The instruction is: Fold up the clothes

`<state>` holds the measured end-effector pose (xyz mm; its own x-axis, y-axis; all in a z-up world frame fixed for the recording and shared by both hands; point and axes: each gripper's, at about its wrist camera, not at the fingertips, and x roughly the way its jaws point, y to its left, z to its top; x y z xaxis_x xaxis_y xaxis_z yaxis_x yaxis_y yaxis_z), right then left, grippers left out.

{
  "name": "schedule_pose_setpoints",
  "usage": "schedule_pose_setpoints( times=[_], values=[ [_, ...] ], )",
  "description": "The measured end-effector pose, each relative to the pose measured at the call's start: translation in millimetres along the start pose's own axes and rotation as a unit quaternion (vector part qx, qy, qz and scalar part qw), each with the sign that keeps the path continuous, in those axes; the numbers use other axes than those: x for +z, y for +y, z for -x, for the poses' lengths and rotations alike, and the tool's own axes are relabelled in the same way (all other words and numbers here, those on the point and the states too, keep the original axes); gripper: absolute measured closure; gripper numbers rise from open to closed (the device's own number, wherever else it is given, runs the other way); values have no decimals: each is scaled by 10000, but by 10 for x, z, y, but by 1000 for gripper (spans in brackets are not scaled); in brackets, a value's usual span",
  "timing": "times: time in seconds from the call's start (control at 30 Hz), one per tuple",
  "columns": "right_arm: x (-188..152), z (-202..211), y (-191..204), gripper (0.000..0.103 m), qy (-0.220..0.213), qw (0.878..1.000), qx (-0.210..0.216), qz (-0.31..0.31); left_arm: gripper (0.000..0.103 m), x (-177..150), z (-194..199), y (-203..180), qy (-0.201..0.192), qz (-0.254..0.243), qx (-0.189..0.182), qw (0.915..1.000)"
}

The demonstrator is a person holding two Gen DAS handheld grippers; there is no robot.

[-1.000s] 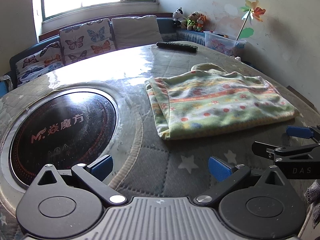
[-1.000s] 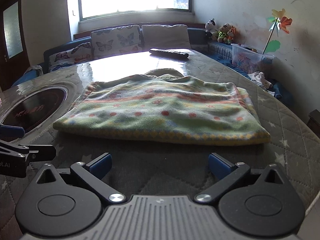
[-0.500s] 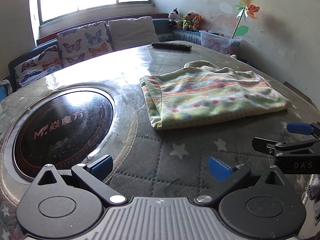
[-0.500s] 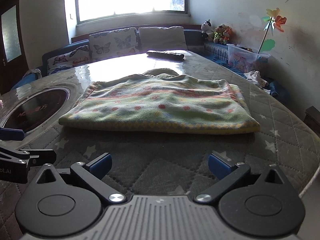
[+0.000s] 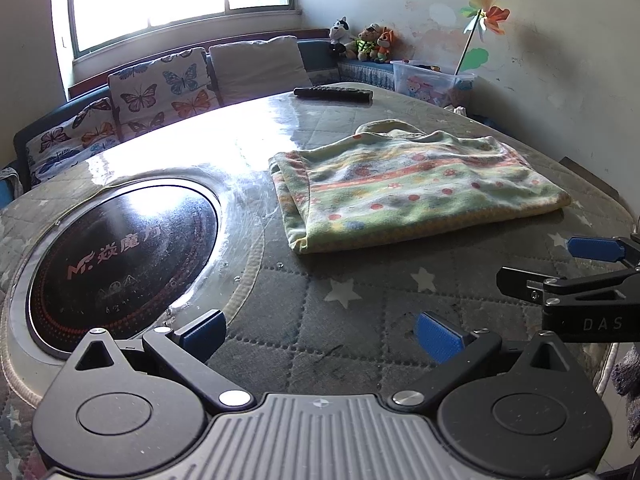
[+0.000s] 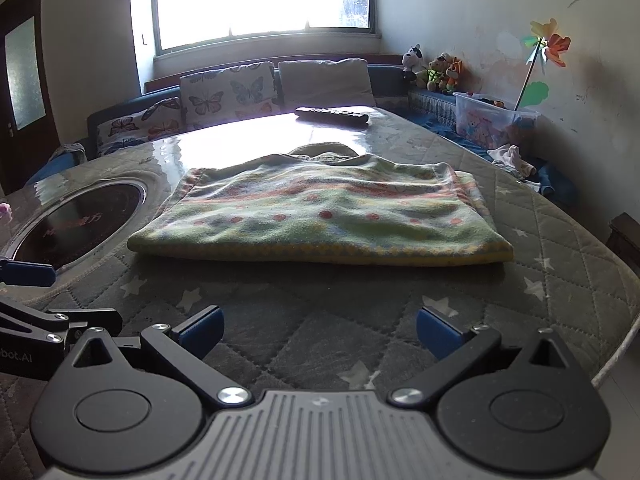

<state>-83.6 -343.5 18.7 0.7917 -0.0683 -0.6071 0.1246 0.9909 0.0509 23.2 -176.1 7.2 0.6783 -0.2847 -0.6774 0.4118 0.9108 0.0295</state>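
A folded green and yellow patterned garment (image 5: pixel 416 188) lies flat on the quilted round table (image 5: pixel 360 320); it also shows in the right wrist view (image 6: pixel 320 220). My left gripper (image 5: pixel 320 336) is open and empty, above the table's near edge, short of the garment. My right gripper (image 6: pixel 320 328) is open and empty, also short of the garment's near edge. The right gripper shows at the right of the left wrist view (image 5: pixel 580 272); the left gripper shows at the left of the right wrist view (image 6: pixel 28 300).
A round black induction cooktop (image 5: pixel 120 256) is set into the table left of the garment. A black remote (image 5: pixel 332 93) lies at the table's far side. A cushioned bench (image 5: pixel 160 92), soft toys (image 5: pixel 364 40) and a plastic box (image 5: pixel 432 82) stand behind.
Both grippers have drawn back from the garment and risen a little, so it sits farther away in both views. The garment has not moved.
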Motion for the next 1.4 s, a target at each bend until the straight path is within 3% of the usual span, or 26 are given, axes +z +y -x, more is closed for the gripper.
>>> schedule_pose_setpoints(
  times=[1.4],
  values=[
    [126, -281, 60, 0, 208, 9997, -142, -37, 0, 153, -206, 134, 61, -237, 24, 9997]
  ],
)
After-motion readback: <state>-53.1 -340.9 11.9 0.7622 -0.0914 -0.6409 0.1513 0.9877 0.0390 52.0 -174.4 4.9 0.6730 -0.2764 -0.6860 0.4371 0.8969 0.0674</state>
